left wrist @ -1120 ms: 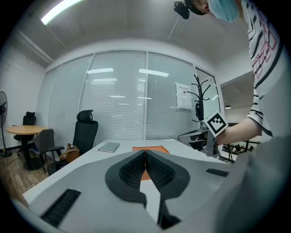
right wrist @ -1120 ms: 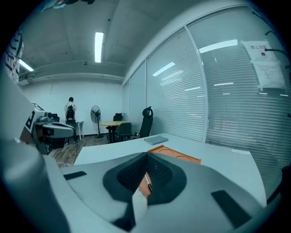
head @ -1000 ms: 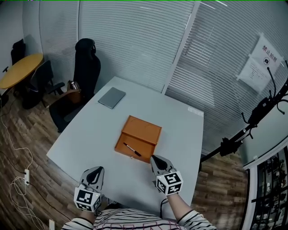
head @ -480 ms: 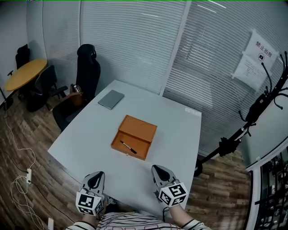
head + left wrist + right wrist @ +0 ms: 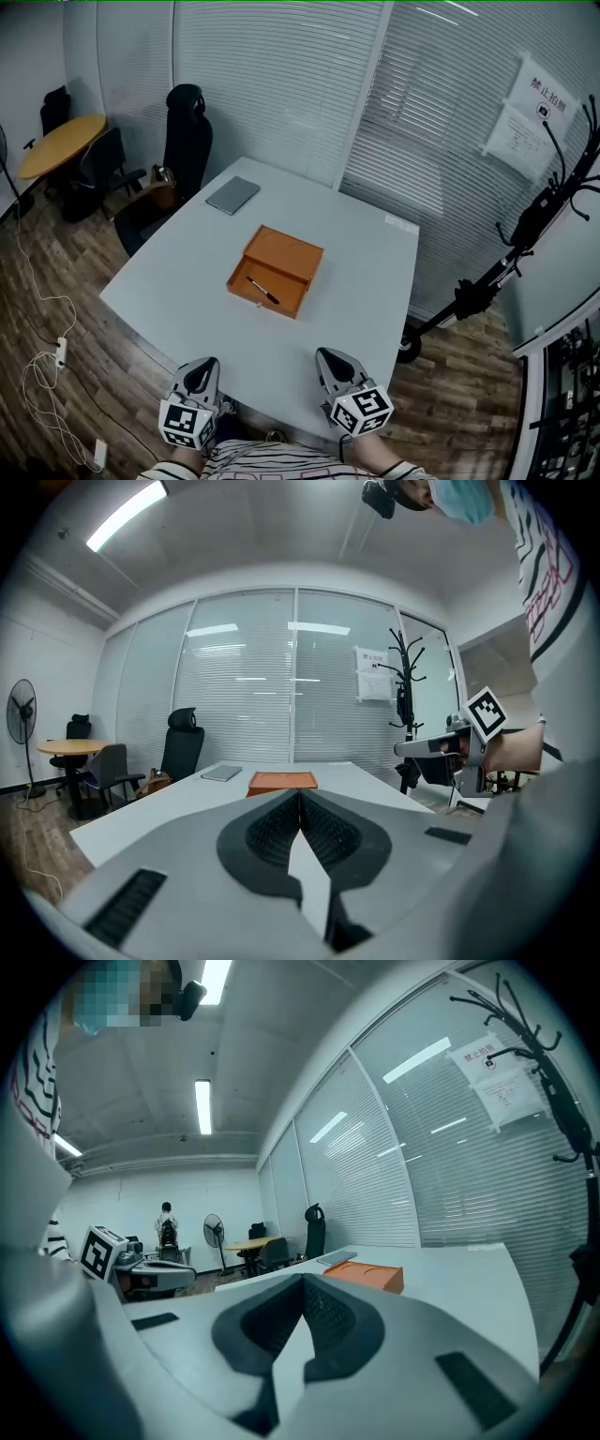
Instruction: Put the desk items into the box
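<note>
A big white table (image 5: 178, 272) fills the middle of the room. Near its middle sits a flat orange box (image 5: 287, 254), and the box is open. Far off, at the back corner of the table, lies a thin grey book (image 5: 232, 195). It is well apart from the box.

At the near edge of the table, close to the person, are the two tools. The left hand-held gripper (image 5: 200, 367) has its jaws pressed together, and its own view shows nothing between them. The right hand-held gripper (image 5: 330, 359) is the same: jaws closed tight, with nothing in them. Both point toward the box but are far from it.

The smallest thing is a dark pen (image 5: 262, 291). It lies inside the box, slanted, near the front side.

So one part of the job looks done, since the pen is already in the box. The grey book is still out on the table, so it looks like the thing left to put away. It is hard to tell if it would fit. No other small things show on the table.
</note>
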`<state>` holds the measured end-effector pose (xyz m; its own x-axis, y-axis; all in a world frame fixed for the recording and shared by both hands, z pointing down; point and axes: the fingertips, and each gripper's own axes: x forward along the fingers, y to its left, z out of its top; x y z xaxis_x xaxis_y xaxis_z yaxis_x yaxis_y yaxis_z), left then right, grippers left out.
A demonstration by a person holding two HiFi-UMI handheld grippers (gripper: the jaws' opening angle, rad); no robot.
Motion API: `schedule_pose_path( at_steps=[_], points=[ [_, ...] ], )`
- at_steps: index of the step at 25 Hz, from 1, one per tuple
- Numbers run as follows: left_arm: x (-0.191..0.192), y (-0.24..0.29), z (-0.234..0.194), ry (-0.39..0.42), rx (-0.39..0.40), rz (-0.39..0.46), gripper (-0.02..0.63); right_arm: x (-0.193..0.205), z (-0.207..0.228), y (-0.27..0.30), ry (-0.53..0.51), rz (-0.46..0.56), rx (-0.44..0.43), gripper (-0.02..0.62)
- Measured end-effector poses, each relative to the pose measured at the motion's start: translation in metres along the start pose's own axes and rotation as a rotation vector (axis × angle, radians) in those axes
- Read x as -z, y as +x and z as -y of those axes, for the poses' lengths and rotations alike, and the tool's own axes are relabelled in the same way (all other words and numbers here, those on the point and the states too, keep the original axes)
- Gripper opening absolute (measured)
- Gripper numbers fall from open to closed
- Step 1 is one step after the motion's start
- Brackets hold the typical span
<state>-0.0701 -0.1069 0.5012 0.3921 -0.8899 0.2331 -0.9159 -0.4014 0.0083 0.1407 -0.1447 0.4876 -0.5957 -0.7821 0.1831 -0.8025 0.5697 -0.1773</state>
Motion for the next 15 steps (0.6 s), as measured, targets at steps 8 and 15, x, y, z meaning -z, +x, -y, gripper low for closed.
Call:
schedule_pose_path(
  at_steps=[8, 15],
  points=[
    [0.005, -0.011, 0.013, 0.002, -0.013, -0.009, 0.021, 0.006, -0.004, -0.011, 0.015, 0.001, -0.024, 0.025],
    [0.006, -0.014, 0.013, 0.006, -0.022, -0.009, 0.021, 0.007, -0.007, -0.012, 0.010, 0.001, -0.037, 0.025]
  ],
)
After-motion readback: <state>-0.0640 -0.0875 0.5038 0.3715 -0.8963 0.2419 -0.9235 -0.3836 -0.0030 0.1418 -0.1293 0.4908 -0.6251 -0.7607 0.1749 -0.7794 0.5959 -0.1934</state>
